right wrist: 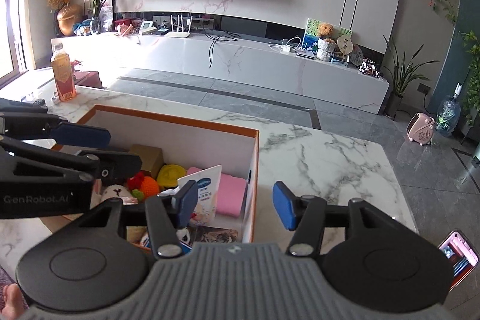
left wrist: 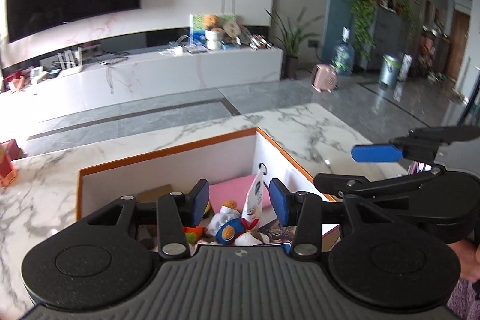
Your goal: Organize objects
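Both grippers, left gripper (left wrist: pixel 239 201) and right gripper (right wrist: pixel 235 206), hover with released, empty jaws above the box (right wrist: pixel 180 122) of toys (left wrist: pixel 229 227) on the table (right wrist: pixel 330 152).

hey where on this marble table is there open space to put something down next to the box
Bare marble table lies right of the orange-rimmed box, out to the table's far edge, with a phone at the near right corner. A narrower strip runs behind the box toward the bottle. Inside, the box is crowded.
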The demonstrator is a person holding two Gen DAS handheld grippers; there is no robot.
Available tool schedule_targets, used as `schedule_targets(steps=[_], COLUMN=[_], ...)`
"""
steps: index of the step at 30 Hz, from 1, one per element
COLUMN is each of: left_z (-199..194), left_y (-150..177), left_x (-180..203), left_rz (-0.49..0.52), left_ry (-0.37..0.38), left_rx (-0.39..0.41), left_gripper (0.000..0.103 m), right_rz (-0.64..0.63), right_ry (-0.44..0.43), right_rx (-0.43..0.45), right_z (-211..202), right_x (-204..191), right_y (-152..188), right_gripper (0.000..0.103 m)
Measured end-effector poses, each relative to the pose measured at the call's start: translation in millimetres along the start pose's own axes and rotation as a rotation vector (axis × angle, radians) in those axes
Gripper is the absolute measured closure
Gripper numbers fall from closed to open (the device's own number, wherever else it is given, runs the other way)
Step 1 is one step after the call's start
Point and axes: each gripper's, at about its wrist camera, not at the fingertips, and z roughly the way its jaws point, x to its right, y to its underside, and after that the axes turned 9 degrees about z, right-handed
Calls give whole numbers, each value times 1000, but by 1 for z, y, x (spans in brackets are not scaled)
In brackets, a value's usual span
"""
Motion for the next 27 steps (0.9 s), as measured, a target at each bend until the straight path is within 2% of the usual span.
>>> schedule_targets(steps=[6,8,11,15,17,22,27], left_z=[-27,-35,-46,-60,-67,-83,-98], left_y=[10,14,21,30,36,47,61], left_x=[1,0,-2,-1,1,7,9], left_rz=[-76,-119,-184,-215,-225,-225,-239], left_ry=[-131,-159,-187,-253,-297,-351,-369], left_rx=[26,33,45,31,19,4,-1], left_gripper=[45,38,33,25,17,15,15], right_rz=[59,87,130,149,154,171,156], right_ry=[-42,-55,-78,-89,-91,-83,-40], right_rx=[19,21,19,26,30,-2,11], right_z=[-32,-41,-52,-64,-70,-78,-89], right_x=[-8,-10,-13,-19,-22,-31,-38], right_y=[8,11,14,19,22,29,38], right_gripper=[40,37,36,31,28,26,18])
